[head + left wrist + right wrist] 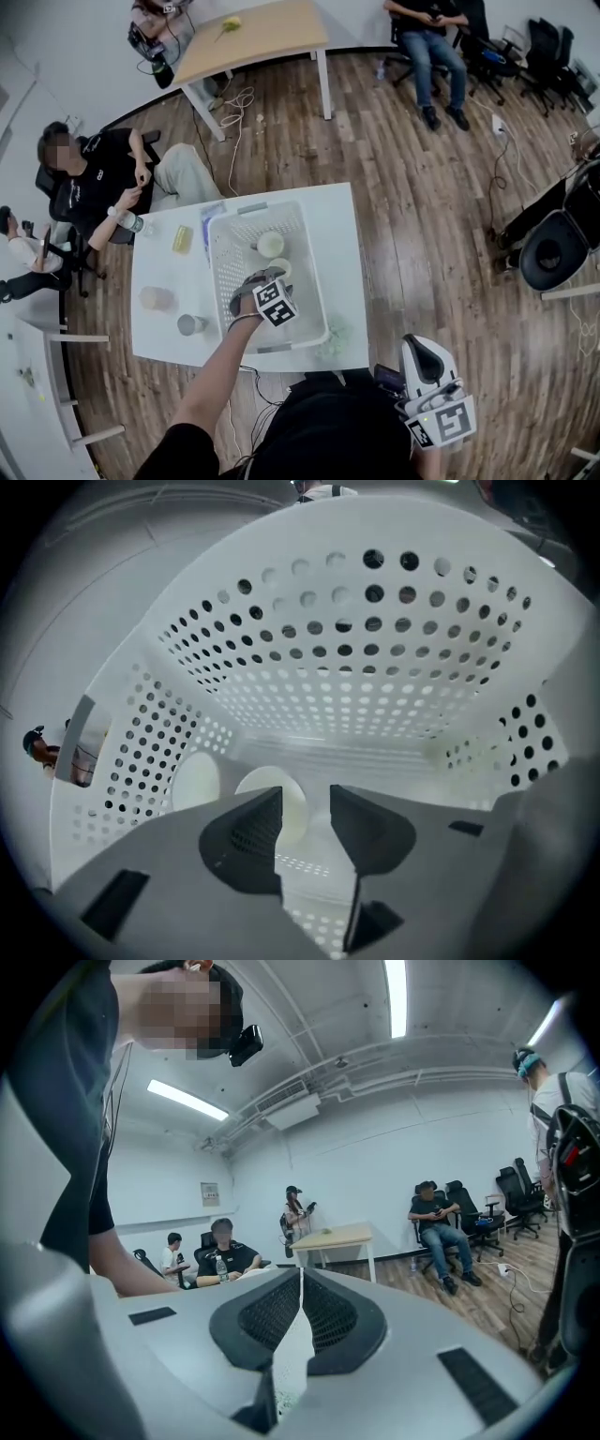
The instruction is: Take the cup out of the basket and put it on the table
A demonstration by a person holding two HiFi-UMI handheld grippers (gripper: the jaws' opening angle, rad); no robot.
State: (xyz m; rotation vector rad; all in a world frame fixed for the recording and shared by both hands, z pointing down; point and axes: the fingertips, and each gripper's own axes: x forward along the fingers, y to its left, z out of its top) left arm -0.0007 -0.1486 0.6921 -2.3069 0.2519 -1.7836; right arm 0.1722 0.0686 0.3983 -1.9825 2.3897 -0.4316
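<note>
Reach step: we held the left gripper (306,794) inside the basket (225,234), tongs wide and empty, the cup (260,781) just beyond them at 11 o'clock, needing advance and closing; right gripper (301,1274) idled, tongs together.

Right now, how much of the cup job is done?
Looks done: a pinkish cup and a grey cup stand on the table beside the basket. In hand: the left tongs hang open inside the basket near a white cup, not gripping it; the right tongs are shut, empty. Left: grip the cup, lift it out, set it on the table.
</note>
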